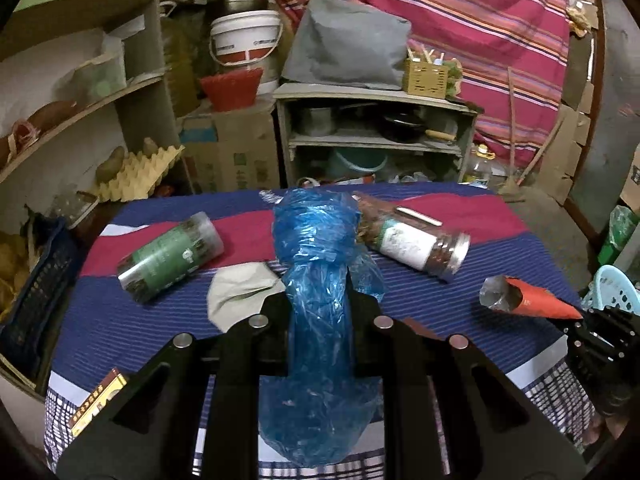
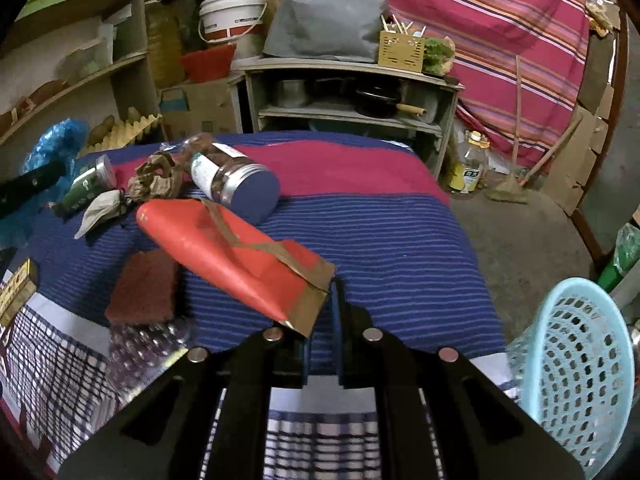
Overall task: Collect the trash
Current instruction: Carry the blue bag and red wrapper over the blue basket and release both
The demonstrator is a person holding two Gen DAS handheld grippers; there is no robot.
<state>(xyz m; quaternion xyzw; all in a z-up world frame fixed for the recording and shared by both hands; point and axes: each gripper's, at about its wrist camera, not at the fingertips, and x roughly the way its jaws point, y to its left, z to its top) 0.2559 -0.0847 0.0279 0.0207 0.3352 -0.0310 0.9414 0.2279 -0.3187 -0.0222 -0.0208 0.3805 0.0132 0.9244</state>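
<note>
1. As each claw already carries a piece of rubbish, both are judged mid-collection: the left claw (image 1: 320, 308) is clamped on a crumpled blue plastic bag (image 1: 316, 264), which bulges above and hangs below the jaws.
2. The right claw (image 2: 322, 320) is closed on the taped corner of a flattened red paper wrapper (image 2: 236, 256), which juts out to the left over the bench (image 2: 380, 248). Gripping at the corner appears to let the light piece be lifted without squashing it.
3. A light blue perforated basket (image 2: 580, 364) stands just beside the bench on the right claw's side, the likely receptacle.
4. Still lying on the striped cloth: a green-labelled jar (image 1: 168, 256) on its side, a white-labelled jar (image 1: 416, 246) on its side, a pale crumpled paper (image 1: 244, 290), crumpled brown paper (image 2: 156, 180), a dark red scouring pad (image 2: 144, 288), and a yellow printed box (image 1: 100, 400) at the near edge.
5. Judgement: the jars may be goods, not trash; the papers remain to collect.
</note>
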